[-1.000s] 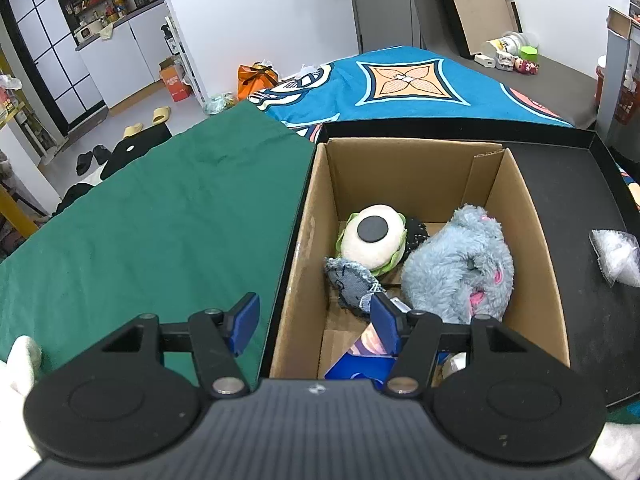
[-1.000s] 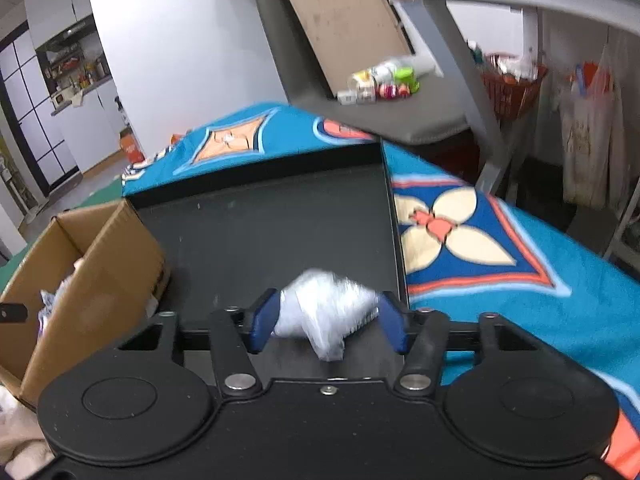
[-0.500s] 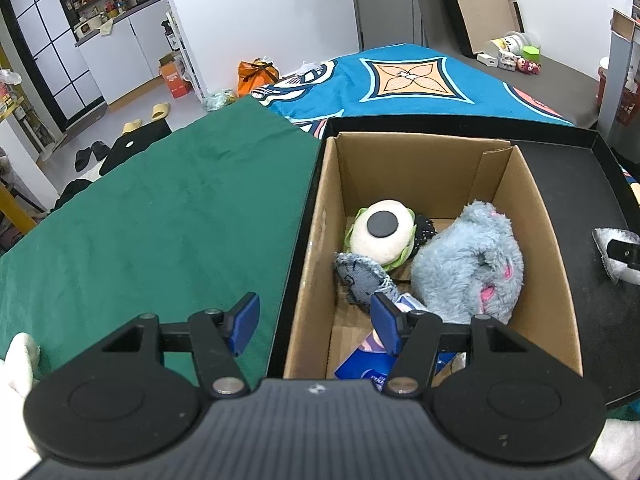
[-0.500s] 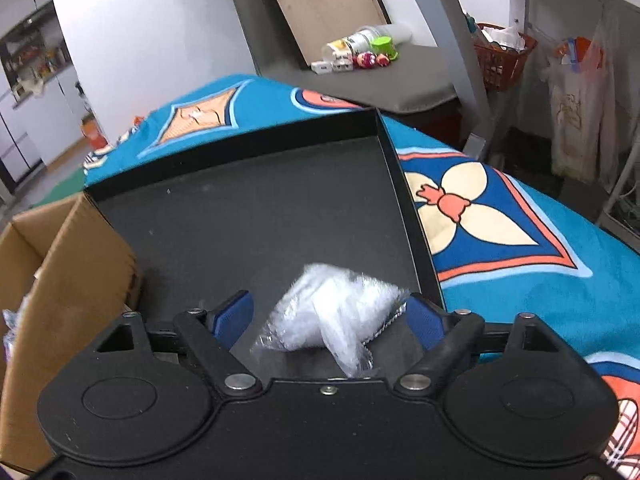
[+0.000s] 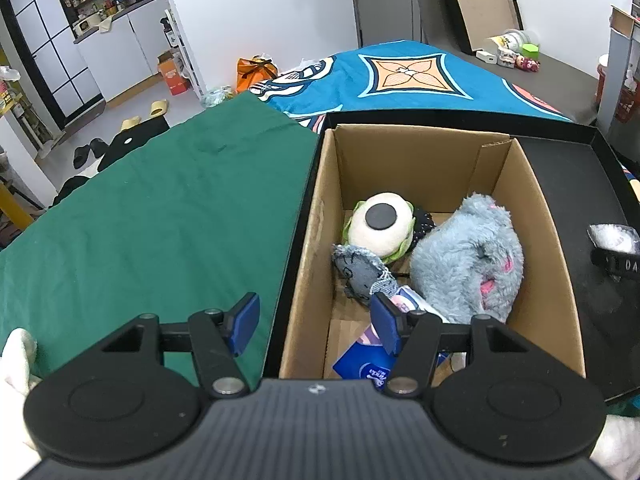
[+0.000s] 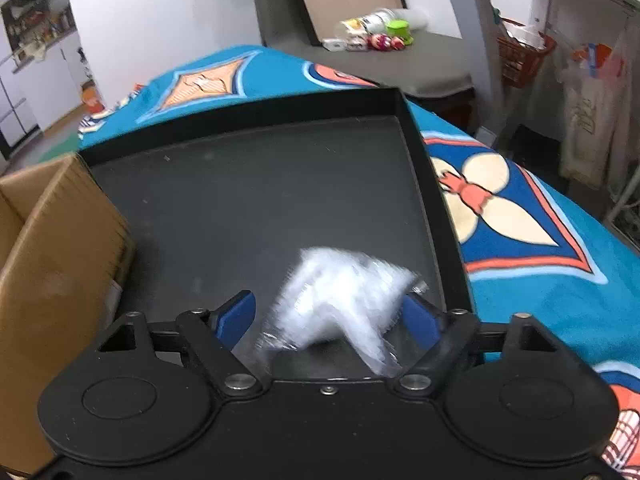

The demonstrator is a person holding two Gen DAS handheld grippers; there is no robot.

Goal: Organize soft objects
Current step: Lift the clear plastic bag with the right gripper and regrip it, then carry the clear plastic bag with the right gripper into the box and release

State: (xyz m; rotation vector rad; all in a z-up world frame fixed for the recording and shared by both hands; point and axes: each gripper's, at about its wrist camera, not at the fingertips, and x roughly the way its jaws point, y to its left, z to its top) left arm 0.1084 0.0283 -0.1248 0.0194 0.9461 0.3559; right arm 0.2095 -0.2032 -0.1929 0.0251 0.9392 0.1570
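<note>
A crinkly white plastic-wrapped bundle lies in the lower centre of the right wrist view, on the floor of a black tray, between the blue pads of the right gripper, whose jaws are closing; the right pad looks close against it, the left pad stands apart from it, and motion blur hides any firmer contact. In the left wrist view the same bundle sits at the right edge. A cardboard box fills centre frame, holding a grey plush animal, a cream eyeball-like plush and a denim toy. The left gripper hangs half-wide and empty at the lower centre, over the box's near-left wall. Green cloth spreads left.
</note>
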